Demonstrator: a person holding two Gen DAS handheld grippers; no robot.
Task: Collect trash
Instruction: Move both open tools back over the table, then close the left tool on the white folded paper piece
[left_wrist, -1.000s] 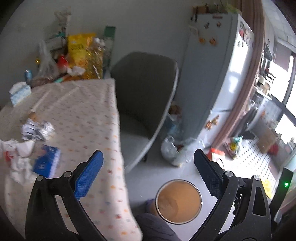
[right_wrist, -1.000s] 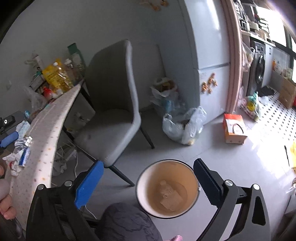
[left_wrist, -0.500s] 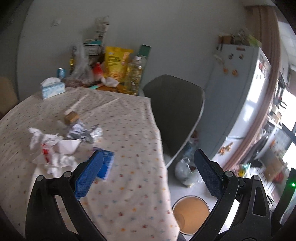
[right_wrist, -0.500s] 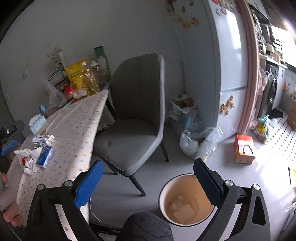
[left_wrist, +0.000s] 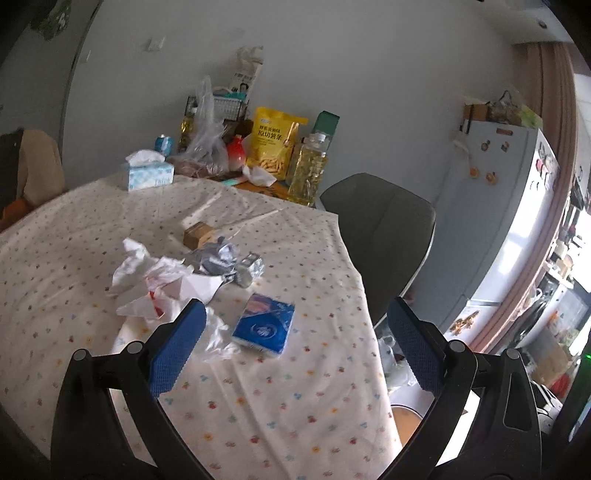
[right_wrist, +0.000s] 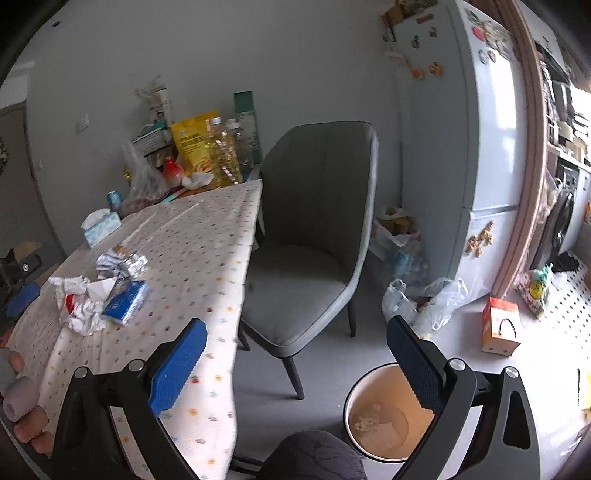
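Observation:
Trash lies in a heap on the dotted tablecloth (left_wrist: 280, 406): crumpled white paper (left_wrist: 155, 277) with red print, a crushed foil wrapper (left_wrist: 221, 260), a small brown box (left_wrist: 198, 234) and a blue tissue pack (left_wrist: 265, 325). My left gripper (left_wrist: 295, 349) hangs open just above and in front of the blue pack, nothing between its fingers. The same heap shows at the left of the right wrist view, with the blue tissue pack (right_wrist: 125, 301) and the crumpled white paper (right_wrist: 79, 302). My right gripper (right_wrist: 297, 365) is open over the floor, beside the round bin (right_wrist: 384, 410), which holds some scraps.
A grey chair (right_wrist: 314, 229) stands between the table (right_wrist: 207, 236) and the fridge (right_wrist: 476, 122). Groceries, an oil bottle (left_wrist: 308, 168) and a tissue box (left_wrist: 147, 173) line the table's far edge. Plastic bags (right_wrist: 424, 299) and an orange carton (right_wrist: 498, 328) sit on the floor. A hand (right_wrist: 22, 406) shows at the lower left.
The left gripper has swung up from over the bin to above the table's trash heap. The right gripper has lifted and turned left, bringing the table into view. Both stay open.

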